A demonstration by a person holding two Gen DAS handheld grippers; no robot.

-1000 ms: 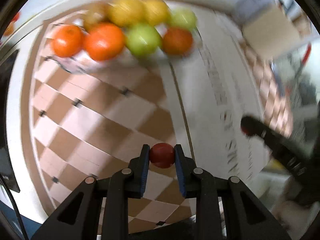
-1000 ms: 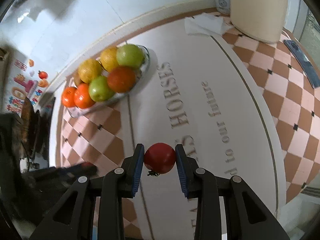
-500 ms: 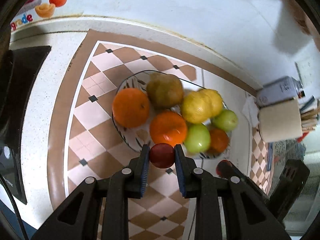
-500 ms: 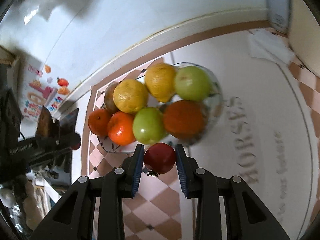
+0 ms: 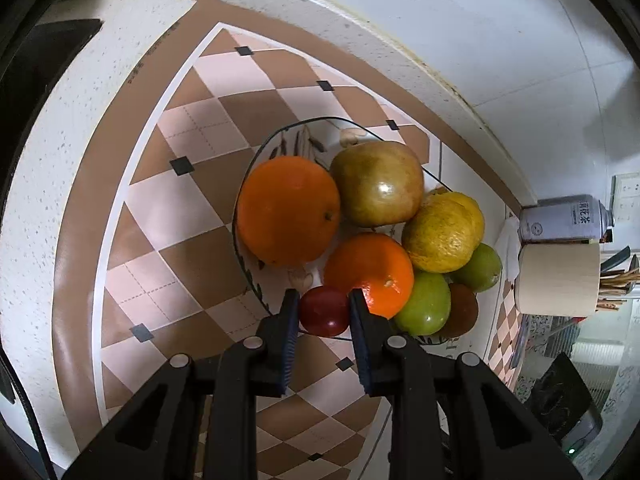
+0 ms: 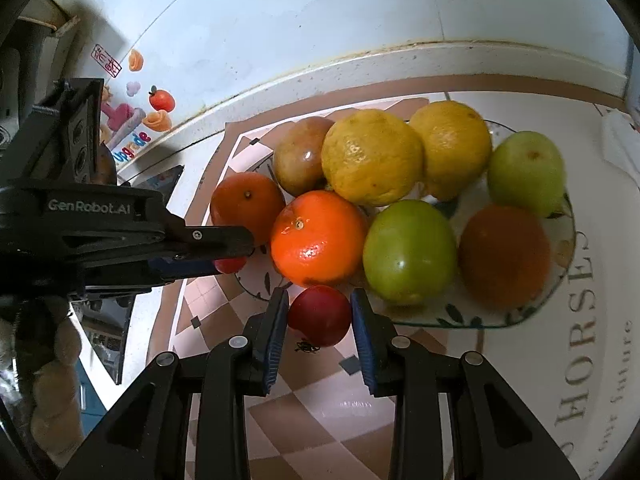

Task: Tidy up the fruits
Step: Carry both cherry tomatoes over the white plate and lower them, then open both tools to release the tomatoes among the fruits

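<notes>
Step in hand: delivery to the glass fruit bowl (image 5: 256, 184). Left gripper (image 5: 324, 312) is clamped on a small red fruit (image 5: 323, 311) at the bowl's lower rim, beside an orange (image 5: 370, 274). Right gripper (image 6: 318, 314) pinches a second red fruit (image 6: 319, 315) (lower centre, just short of the rim). Next: lower each into a gap, then release. Surface: brown-and-pink checked mat (image 5: 192, 256) on a speckled counter (image 5: 44, 152), white wall behind.

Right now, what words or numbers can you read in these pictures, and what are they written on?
"GenRobot.AI": on the left gripper.
"HORSE": on the mat; cut off at both ends.
"future": smaller print on the mat, partly cut off.
"upgrade": on the wall sticker, partly hidden.
Red stamp above the sticker: too small to read.
Spray can: label unreadable.
</notes>
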